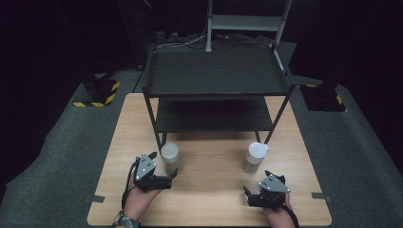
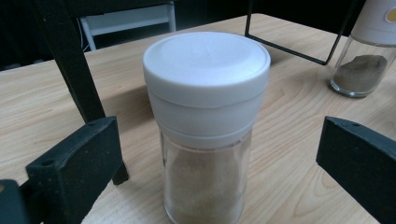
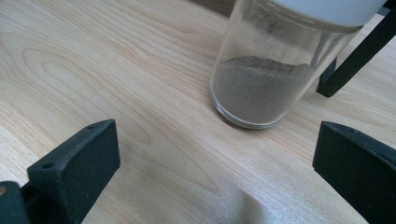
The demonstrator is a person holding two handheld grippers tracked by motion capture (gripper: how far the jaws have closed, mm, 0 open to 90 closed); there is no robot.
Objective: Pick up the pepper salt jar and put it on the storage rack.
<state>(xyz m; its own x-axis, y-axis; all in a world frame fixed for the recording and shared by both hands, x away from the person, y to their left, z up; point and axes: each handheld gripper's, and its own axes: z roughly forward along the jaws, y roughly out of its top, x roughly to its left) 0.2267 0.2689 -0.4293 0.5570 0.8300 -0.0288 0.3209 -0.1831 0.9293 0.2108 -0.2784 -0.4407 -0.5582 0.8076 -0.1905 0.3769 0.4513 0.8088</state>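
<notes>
From the high view, two glass jars with white lids stand upright on the wooden table, each just in front of a foot of the black two-tier shelf: the left jar near the shelf's front left leg, the right jar near its front right leg, well apart from each other. The left tongs reach in from the side with one jaw on either side of the left jar, and the right tongs sit nearer the table's front edge, just short of the right jar. The left gripper view gives what the overhead cannot: the left jar stands between the wide-spread jaws of the left tongs, with clear gaps to both, so nothing is gripped; its flat white cap and brownish powder filling most of the glass are plain, and the right jar appears farther off at the upper right, with much less powder in it. The right gripper view shows the right tongs also spread wide with bare wood between the jaws, and the right jar standing beyond them, off toward the right jaw, grey-brown powder lying low in it, a black shelf leg just behind.
</notes>
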